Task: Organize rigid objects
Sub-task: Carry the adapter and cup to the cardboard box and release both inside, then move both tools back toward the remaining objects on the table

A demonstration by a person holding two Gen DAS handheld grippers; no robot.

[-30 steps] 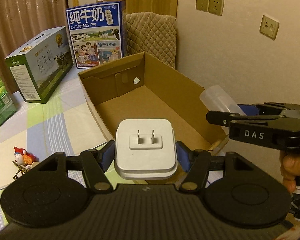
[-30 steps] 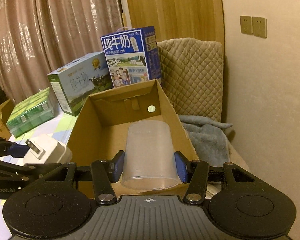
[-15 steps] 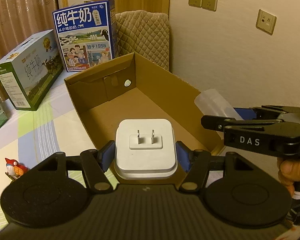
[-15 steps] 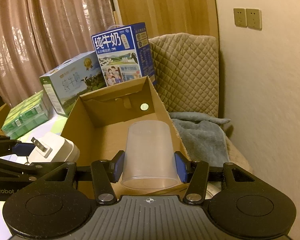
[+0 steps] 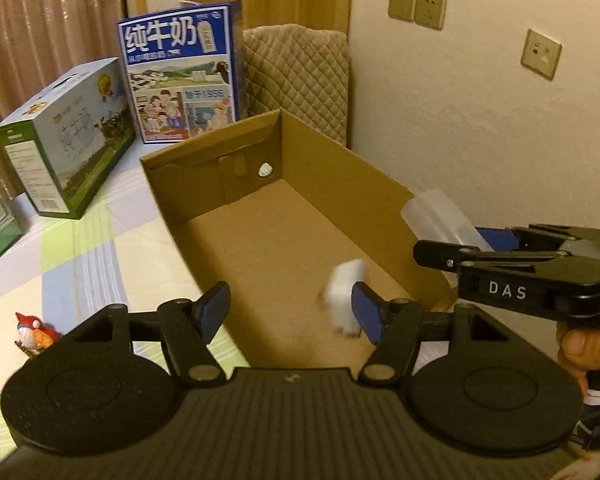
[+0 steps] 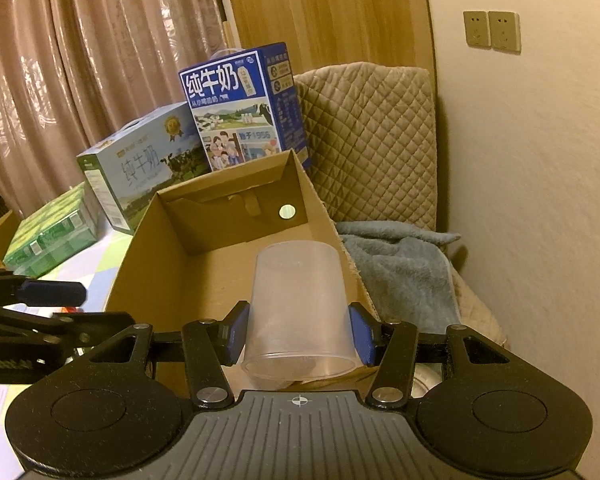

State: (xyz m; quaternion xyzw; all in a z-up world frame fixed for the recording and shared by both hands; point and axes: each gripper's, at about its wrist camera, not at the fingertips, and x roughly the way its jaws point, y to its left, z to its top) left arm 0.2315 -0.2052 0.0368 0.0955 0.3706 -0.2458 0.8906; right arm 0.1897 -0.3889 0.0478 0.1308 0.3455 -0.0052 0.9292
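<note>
The left gripper (image 5: 290,312) stands apart; the blurred white plug (image 5: 343,300) lies beside its right finger, inside the cardboard box (image 5: 364,184). The right gripper (image 6: 298,334) clamps the clear cup (image 6: 300,304) over the box's near right corner.

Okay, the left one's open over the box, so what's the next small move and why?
Probably ease the right hand-held gripper forward over the cardboard box and release the clear cup. The white plug is already blurred inside the box, the left hand-held gripper is open, and the cup sits at the near edge.
</note>
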